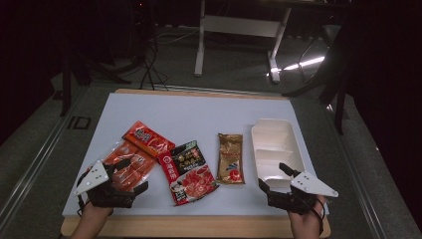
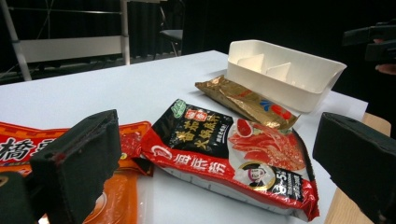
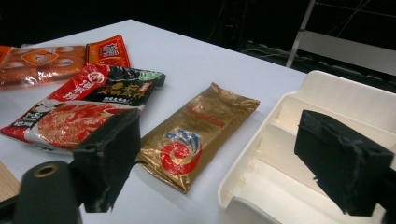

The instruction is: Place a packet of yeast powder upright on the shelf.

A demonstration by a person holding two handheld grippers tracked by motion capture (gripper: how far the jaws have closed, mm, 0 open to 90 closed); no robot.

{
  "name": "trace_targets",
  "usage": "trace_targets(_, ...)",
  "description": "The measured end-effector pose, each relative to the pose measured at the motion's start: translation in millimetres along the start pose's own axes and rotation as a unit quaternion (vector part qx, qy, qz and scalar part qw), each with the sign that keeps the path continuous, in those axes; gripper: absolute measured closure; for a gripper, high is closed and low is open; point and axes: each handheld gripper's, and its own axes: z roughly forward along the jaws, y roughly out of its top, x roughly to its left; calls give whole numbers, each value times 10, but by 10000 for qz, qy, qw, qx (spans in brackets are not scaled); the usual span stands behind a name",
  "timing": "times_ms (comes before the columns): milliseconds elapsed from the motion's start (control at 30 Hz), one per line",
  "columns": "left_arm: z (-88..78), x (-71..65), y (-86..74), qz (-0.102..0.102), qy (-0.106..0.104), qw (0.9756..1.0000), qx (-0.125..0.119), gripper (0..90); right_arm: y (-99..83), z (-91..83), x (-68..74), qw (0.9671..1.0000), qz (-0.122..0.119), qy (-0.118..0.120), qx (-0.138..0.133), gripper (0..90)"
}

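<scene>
With both grippers spread and holding nothing, you seem about to begin packing: your left gripper [image 1: 130, 175] hovers over the sausage pack [image 1: 125, 163], your right gripper [image 1: 273, 176] at the white divided tray [image 1: 294, 149], so next close on a packet.

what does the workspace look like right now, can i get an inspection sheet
surface: pale flat table top with wooden edge.
job's things: clear pack of orange sausages, red flat packet, red-and-black glossy pouch, gold foil sachet, white plastic divided tray; the tray's compartments hold nothing.
clutter: nothing seen.
grippers: left hand-held gripper open over the sausages; right hand-held gripper open at the tray's near end.
cables: black leads on floor.
surroundings: dark room, white desk frame.
</scene>
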Motion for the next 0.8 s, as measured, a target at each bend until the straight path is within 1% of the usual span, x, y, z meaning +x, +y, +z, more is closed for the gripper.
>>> trace_targets(67, 37, -18, -2, -46, 2, 10000, 22, 18, 12, 3, 6, 9999, -114, -90, 61, 131)
trace_targets(133, 48, -24, 0, -9, 7, 10000, 51, 18, 13, 1, -3, 9999, -90, -112, 41, 131)
trace_targets(167, 48, -24, 0, -9, 7, 10000, 51, 18, 10, -2, -19, 9999, -22, -110, 17, 131)
trace_targets(200, 74, -38, 3, -3, -30, 10000, 34, 18, 6, -8, -47, 9998, 109, -164, 72, 131)
trace_targets(267, 85, -45, 2, 26, 0, 10000, 55, 18, 4, -8, -56, 9993, 92, -307, 210, 131)
trace_targets(300, 88, -44, 0, 21, -9, 10000, 55, 18, 4, -4, -61, 9991, 99, -325, 258, 130)
trace_targets(367, 86, -43, -2, 27, 14, 10000, 72, 18, 7, 0, -68, 9989, 164, -293, 315, 131)
trace_targets(400, 84, -40, -5, 0, 10, 10000, 62, 18, 9, 6, -65, 9987, 126, -328, 382, 137)
trace_targets(433, 79, -31, -6, -26, 3, 10000, 74, 18, 10, 11, -57, 9983, 118, -350, 451, 162)
trace_targets(467, 72, -23, -8, -44, 15, 10000, 46, 18, 8, 12, -58, 9983, 163, -294, 472, 203)
trace_targets(500, 62, -18, -9, -67, 18, 10000, 18, 18, 8, 16, -55, 9982, 206, -261, 501, 215)
trace_targets(533, 55, -10, -8, -86, 9, 10000, 11, 18, 10, 20, -41, 9981, 182, -284, 520, 213)
trace_targets(600, 46, 6, -10, -107, 5, 9999, -24, 18, 14, 27, -9, 9978, -52, -389, 535, 192)
trace_targets(633, 45, 14, -11, -135, -6, 9999, -22, 18, 20, 33, 8, 9975, -103, -419, 557, 192)
trace_targets(733, 40, 32, -13, -180, -5, 9998, -27, 18, 41, 45, 37, 9976, -132, -373, 570, 185)
trace_targets(767, 40, 34, -14, -201, -2, 9998, -34, 18, 49, 47, 41, 9977, -207, -359, 545, 197)
trace_targets(800, 41, 35, -17, -200, 5, 9998, -28, 18, 57, 43, 43, 9983, -266, -264, 440, 214)
